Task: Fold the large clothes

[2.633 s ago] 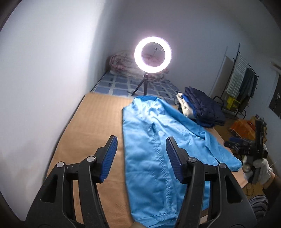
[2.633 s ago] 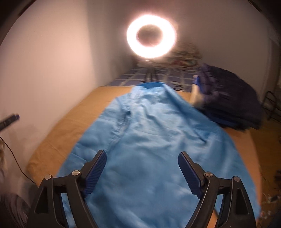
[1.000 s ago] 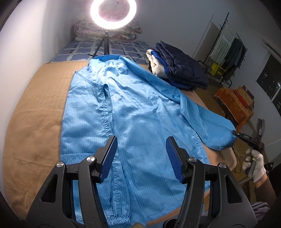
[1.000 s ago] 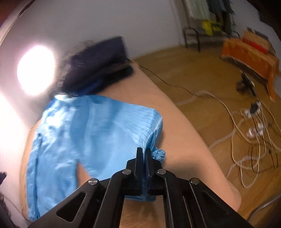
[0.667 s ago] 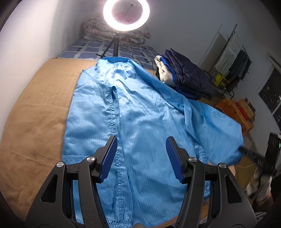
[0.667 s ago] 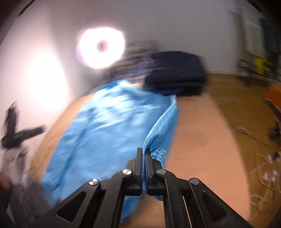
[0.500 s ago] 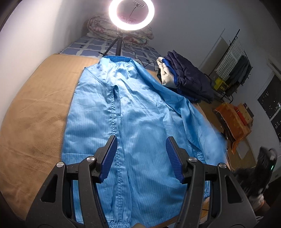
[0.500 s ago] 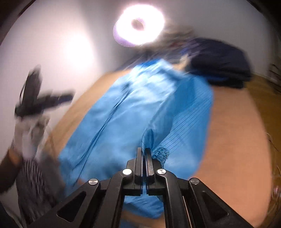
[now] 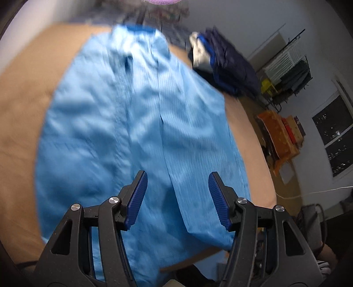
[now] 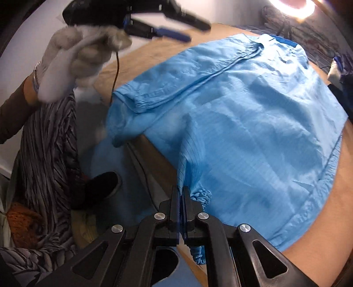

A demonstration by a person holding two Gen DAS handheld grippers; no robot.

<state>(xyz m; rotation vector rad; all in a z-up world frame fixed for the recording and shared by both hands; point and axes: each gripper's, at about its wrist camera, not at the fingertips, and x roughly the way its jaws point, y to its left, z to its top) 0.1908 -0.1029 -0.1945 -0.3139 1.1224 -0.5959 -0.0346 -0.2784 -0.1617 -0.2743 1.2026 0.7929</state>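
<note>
Right wrist: hand-held gripper (image 10: 181, 194) pinches blue garment's (image 10: 253, 114) sleeve cuff.

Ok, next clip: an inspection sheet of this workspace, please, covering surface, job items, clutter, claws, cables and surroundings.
Surface: tan bed cover, mostly bare around the garment.
Job's things: light blue coat spread flat, one sleeve folded across the body.
Clutter: folded dark jacket pile beside the collar.
Claws: left claw open, empty, above the coat; right claw shut on the sleeve cuff.
Cables: thin dark lead hanging below the gloved left hand.
Surroundings: ring light, clothes rack, orange-covered furniture, dark window.
</note>
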